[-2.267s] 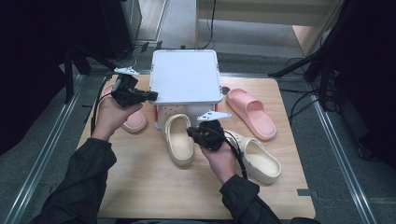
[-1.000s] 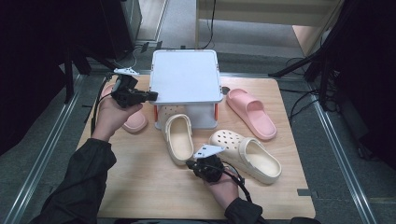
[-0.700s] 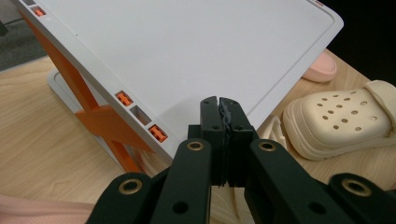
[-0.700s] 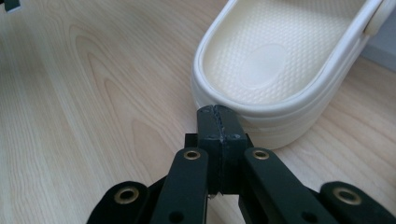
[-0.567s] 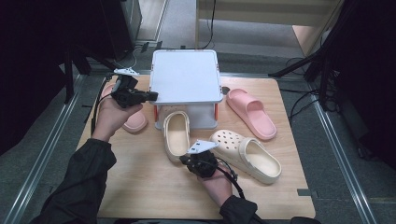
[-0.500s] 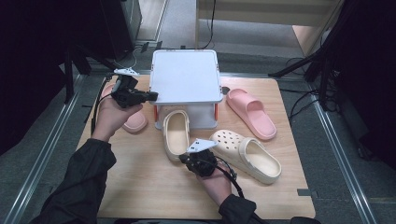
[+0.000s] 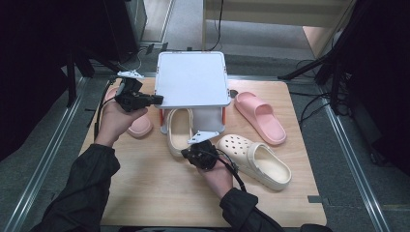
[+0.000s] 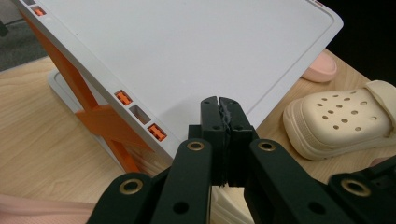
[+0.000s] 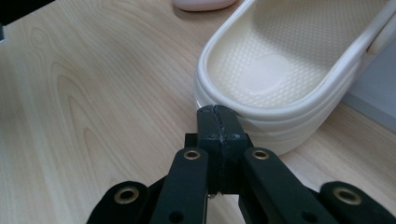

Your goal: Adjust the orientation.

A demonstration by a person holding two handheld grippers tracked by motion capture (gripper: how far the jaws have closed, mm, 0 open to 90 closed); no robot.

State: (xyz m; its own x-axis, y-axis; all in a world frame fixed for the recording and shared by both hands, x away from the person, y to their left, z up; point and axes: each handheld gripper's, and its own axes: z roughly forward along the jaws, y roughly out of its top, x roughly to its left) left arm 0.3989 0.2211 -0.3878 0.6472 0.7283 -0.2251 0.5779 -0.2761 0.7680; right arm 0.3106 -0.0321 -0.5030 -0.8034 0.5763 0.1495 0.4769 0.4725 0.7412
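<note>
A light wooden table (image 7: 145,193) is seen from above. At its far side stands a white plastic shoe rack with a flat top and orange side braces (image 7: 193,79). A cream rubber clog with an open heel (image 7: 179,130) is lying with its toe under the rack. A second cream clog with round holes in its toe (image 7: 254,159) is lying to the right of it, on the table. A pink rubber slide sandal (image 7: 261,116) is placed right of the rack, and another pink slide sandal (image 7: 138,126) is partly hidden under the left hand.

The left gripper (image 7: 153,100) is held up beside the left edge of the rack top. In the left gripper view its jaws are pressed together with nothing between them, and the white top is seen just past the tips.

The right gripper (image 7: 186,152) is held low at the heel of the open-heeled clog. In the right gripper view its jaws are closed tight and empty, and the tips are right against the clog's heel rim (image 9: 261,116).
</note>
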